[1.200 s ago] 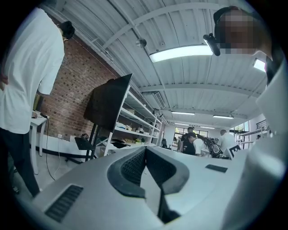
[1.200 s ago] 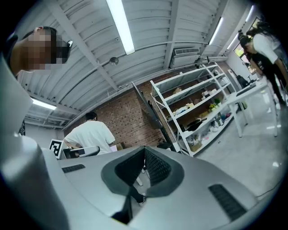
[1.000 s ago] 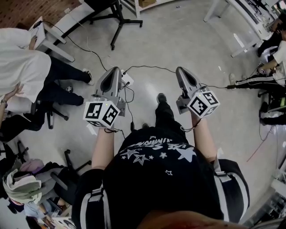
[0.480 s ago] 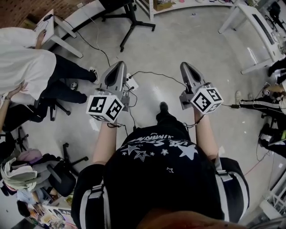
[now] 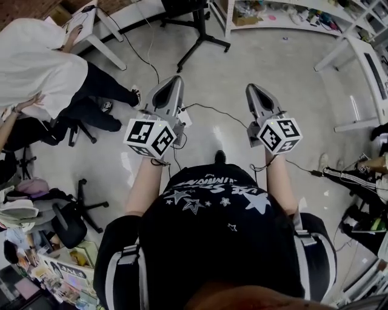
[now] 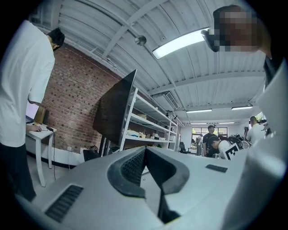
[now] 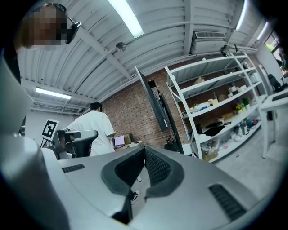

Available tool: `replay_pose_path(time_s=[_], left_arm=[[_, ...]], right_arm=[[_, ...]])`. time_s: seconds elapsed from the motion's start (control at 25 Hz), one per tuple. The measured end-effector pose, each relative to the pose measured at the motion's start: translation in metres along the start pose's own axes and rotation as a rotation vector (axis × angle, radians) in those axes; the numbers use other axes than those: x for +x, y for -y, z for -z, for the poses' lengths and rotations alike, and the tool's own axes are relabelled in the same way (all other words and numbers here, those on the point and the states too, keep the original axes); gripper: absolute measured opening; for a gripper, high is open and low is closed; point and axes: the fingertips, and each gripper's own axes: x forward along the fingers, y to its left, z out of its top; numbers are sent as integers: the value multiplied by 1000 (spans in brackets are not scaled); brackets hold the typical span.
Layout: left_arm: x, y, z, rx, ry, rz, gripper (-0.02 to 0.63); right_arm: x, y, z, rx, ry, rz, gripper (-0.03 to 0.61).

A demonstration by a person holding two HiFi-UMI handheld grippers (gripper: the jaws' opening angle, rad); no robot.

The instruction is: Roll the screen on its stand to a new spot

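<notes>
The screen (image 6: 115, 108) is a big dark panel on a black stand, seen edge-on beside white shelving; in the right gripper view the screen (image 7: 155, 104) stands before the brick wall. From the head view, only the stand's black legs (image 5: 195, 31) show at the top, on the grey floor. My left gripper (image 5: 171, 82) and right gripper (image 5: 255, 90) are held side by side at waist height, well short of the stand. Both are shut and hold nothing. The left gripper's pads (image 6: 135, 165) meet at the tip, as do the right gripper's pads (image 7: 155, 167).
A person in white (image 5: 37, 65) leans at a white desk (image 5: 97, 27) on the left. Black cables (image 5: 209, 109) and a power strip (image 5: 183, 119) lie on the floor ahead. An office chair (image 5: 71, 219) stands at lower left, white shelves (image 5: 276, 15) behind, a white table (image 5: 367, 57) right.
The stand's legs have slid right and lower in the head view as the person walks toward it. Both grippers keep their pose and stay shut.
</notes>
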Motion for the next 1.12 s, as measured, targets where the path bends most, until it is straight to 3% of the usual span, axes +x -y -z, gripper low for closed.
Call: replay_pose_path(time_s=[0.32, 0.6, 0.92, 1.12], left_arm=[[36, 2, 2, 10, 18, -78, 11], [56, 0, 14, 0, -26, -92, 11], [82, -26, 15, -31, -2, -81, 11], [110, -54, -4, -23, 29, -66, 11]], right_arm=[[29, 39, -16, 9, -18, -79, 6], [56, 45, -20, 21, -29, -119, 6], [85, 55, -24, -56, -47, -91, 6], [112, 67, -42, -62, -32, -62, 6]])
